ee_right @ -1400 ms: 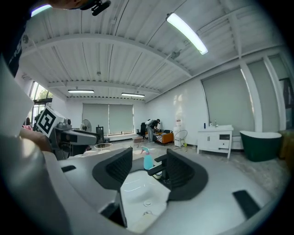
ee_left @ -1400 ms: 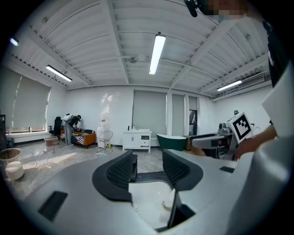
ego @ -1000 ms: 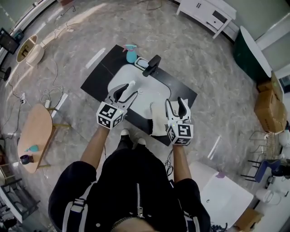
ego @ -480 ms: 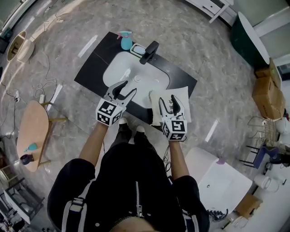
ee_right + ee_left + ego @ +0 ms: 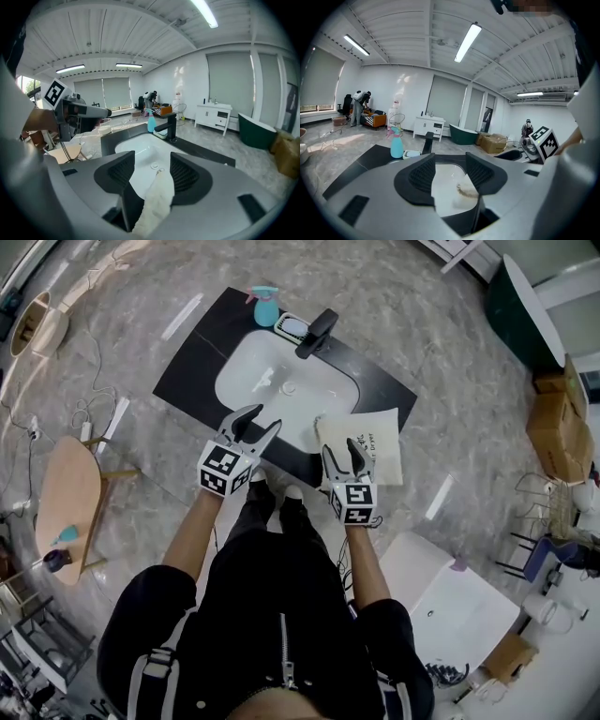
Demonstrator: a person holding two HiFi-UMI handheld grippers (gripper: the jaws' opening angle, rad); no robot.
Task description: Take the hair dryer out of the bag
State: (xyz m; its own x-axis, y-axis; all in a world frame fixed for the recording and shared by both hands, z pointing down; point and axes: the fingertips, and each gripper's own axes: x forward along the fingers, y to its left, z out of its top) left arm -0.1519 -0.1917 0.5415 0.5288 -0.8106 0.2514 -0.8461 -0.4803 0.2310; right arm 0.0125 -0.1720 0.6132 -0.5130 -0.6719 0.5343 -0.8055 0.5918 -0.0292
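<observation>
Your left gripper (image 5: 252, 424), jaws apart and empty, hovers by the sink (image 5: 267, 381) at centre. Your right gripper (image 5: 343, 453), also apart, hovers over the cream bag (image 5: 377, 440) just right. The hair dryer is unseen, likely inside. Pinch cloth alone and you could drag the bag off.

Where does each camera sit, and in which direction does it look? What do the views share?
Head view: on the person's head, looking steeply down at the sink; arms, torso, left gripper, right gripper show.
Left gripper view: along its open jaws, toward the spray bottle.
Right gripper view: along its open jaws, over the bag.
Shared: all show the faucet.
</observation>
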